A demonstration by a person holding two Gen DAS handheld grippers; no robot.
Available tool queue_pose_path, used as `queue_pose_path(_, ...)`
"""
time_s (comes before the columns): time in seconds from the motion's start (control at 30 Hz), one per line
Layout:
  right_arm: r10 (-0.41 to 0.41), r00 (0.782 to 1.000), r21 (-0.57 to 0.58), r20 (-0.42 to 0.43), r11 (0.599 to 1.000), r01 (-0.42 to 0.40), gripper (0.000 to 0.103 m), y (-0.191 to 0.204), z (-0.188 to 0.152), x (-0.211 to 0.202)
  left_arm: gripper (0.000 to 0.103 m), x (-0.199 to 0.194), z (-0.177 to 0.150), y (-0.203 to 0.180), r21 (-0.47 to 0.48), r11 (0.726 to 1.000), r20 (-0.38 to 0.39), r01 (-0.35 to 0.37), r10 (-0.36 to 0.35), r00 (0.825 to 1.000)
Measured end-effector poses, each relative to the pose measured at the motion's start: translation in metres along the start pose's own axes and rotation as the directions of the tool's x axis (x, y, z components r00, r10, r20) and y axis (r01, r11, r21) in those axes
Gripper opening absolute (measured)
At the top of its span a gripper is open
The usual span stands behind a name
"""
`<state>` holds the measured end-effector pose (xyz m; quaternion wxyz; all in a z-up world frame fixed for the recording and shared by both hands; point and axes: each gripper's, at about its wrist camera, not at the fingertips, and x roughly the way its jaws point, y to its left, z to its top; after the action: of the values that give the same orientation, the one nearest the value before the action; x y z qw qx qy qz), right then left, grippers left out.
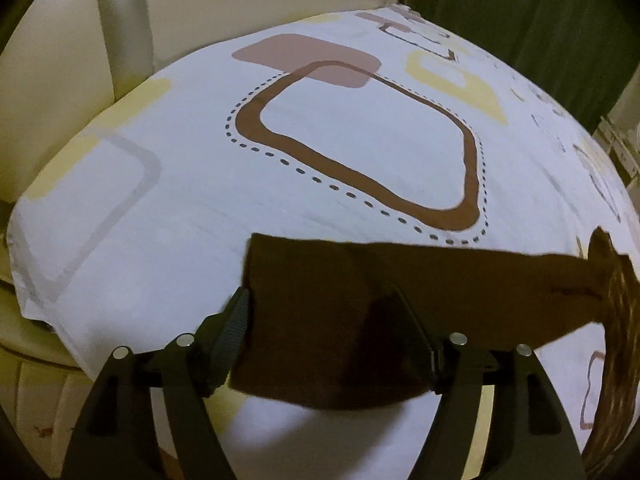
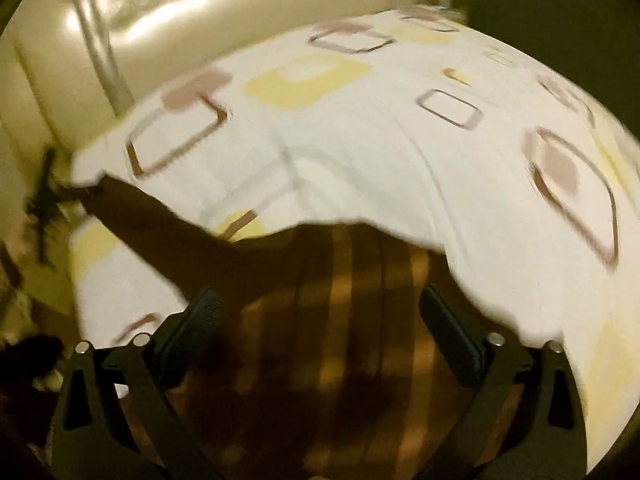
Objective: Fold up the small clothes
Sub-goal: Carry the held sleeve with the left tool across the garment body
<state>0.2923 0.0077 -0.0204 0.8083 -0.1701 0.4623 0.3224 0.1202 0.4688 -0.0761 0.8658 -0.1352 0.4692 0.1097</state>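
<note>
Garment: brown cloth (image 1: 400,276) spread on patterned bed sheet (image 1: 360,152); soft, light, limp (edges best gripped)
Left tongs (image 1: 320,312): parted, cloth lying between, unclamped
Right tongs (image 2: 320,312): parted over cloth; blurred

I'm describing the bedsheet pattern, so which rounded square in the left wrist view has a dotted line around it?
The big dark brown outlined square in the middle of the bedsheet. Dashes trace its outer edge; the pink filled square, the yellow ones and the grey outline have none.

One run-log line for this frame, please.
phase: mid-fold | brown garment: draped over both hand-held grippers' fingers, lifted | surface: patterned sheet | right view: blurred
</note>
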Motion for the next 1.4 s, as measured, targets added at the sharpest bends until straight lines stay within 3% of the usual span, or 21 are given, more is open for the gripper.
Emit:
queue_pose_path(0.1, -0.04, 0.995, -0.095, -0.097, 0.995, 0.03, 0.068, 0.006, 0.031, 0.048, 0.076, 0.003, 0.0, 0.0, 0.021, 1.0, 0.014, 0.022, -0.022, 1.0)
queue_pose_path(0.23, -0.103, 0.979, -0.26, -0.176, 0.964, 0.055, 0.068, 0.021, 0.043, 0.097, 0.078, 0.007, 0.003, -0.008, 0.08, 0.996, 0.025, 0.039, -0.041, 0.999)
queue_pose_path(0.33, -0.132, 0.97, -0.353, -0.204, 0.934, 0.053, 0.066, 0.034, 0.042, 0.117, 0.08, 0.016, 0.008, -0.012, 0.1, 0.995, 0.019, 0.016, -0.018, 1.0)
queue_pose_path(0.37, -0.132, 0.966, -0.374, -0.224, 0.926, 0.04, 0.053, 0.036, 0.042, 0.123, 0.08, 0.019, 0.008, -0.014, 0.111, 0.994, 0.015, 0.007, -0.009, 1.0)
queue_pose_path(0.4, -0.108, 0.964, -0.37, -0.243, 0.929, 0.01, 0.027, 0.038, 0.042, 0.124, 0.08, 0.022, 0.009, -0.018, 0.125, 0.992, 0.011, -0.007, 0.005, 1.0)
queue_pose_path(0.43, -0.053, 0.962, -0.346, -0.268, 0.937, -0.045, 0.011, 0.038, 0.042, 0.125, 0.08, 0.023, 0.009, -0.02, 0.136, 0.991, 0.015, -0.016, 0.014, 1.0)
queue_pose_path(0.47, -0.034, 0.962, -0.338, -0.27, 0.939, -0.061, 0.003, 0.038, 0.044, 0.123, 0.075, 0.024, 0.01, -0.022, 0.145, 0.989, 0.02, -0.026, 0.024, 1.0)
queue_pose_path(0.5, -0.048, 0.964, -0.354, -0.26, 0.934, -0.049, 0.003, 0.04, 0.044, 0.12, 0.071, 0.024, 0.01, -0.024, 0.149, 0.988, 0.022, -0.031, 0.028, 0.999)
queue_pose_path(0.53, -0.063, 0.967, -0.381, -0.245, 0.924, -0.036, 0.003, 0.044, 0.044, 0.116, 0.054, 0.023, 0.01, -0.027, 0.158, 0.986, 0.037, -0.053, 0.047, 0.998)
queue_pose_path(0.57, -0.071, 0.973, -0.398, -0.222, 0.917, -0.024, 0.003, 0.046, 0.044, 0.111, 0.031, 0.022, 0.011, -0.028, 0.163, 0.985, 0.041, -0.056, 0.049, 0.998)
queue_pose_path(0.63, -0.066, 0.989, -0.39, -0.133, 0.921, 0.009, 0.003, 0.046, 0.049, 0.092, 0.008, 0.019, 0.013, -0.03, 0.152, 0.988, 0.031, -0.035, 0.031, 0.999)
queue_pose_path(0.77, -0.099, 0.995, -0.321, 0.022, 0.942, 0.1, 0.002, 0.031, 0.059, 0.065, 0.008, 0.015, 0.009, -0.032, 0.152, 0.986, 0.054, -0.071, 0.063, 0.997)
queue_pose_path(0.87, -0.142, 0.987, -0.281, 0.071, 0.947, 0.156, 0.002, 0.031, 0.062, 0.066, 0.008, 0.011, 0.008, -0.028, 0.1, 0.99, 0.097, -0.097, 0.087, 0.991)
queue_pose_path(1.0, -0.171, 0.984, -0.242, 0.048, 0.954, 0.178, 0.002, 0.024, 0.056, 0.098, 0.008, 0.013, 0.007, -0.013, -0.006, 0.995, 0.116, -0.097, 0.097, 0.989)
queue_pose_path(1.2, -0.215, 0.977, -0.191, 0.002, 0.958, 0.212, 0.004, 0.025, 0.038, 0.133, 0.008, 0.01, 0.004, -0.011, -0.016, 0.995, 0.11, -0.101, 0.103, 0.989)
queue_pose_path(1.23, -0.205, 0.979, -0.164, 0.004, 0.965, 0.203, 0.006, 0.023, 0.039, 0.129, 0.009, 0.009, 0.004, -0.01, -0.019, 0.995, 0.104, -0.098, 0.099, 0.99)
queue_pose_path(1.33, -0.162, 0.986, -0.067, 0.039, 0.984, 0.164, 0.026, 0.013, 0.04, 0.107, 0.013, 0.001, 0.005, -0.003, -0.045, 0.992, 0.102, -0.114, 0.118, 0.988)
queue_pose_path(1.4, -0.153, 0.985, -0.003, 0.086, 0.988, 0.154, 0.043, 0.005, 0.033, 0.081, 0.013, -0.009, 0.004, 0.006, -0.07, 0.982, 0.115, -0.174, 0.181, 0.977)
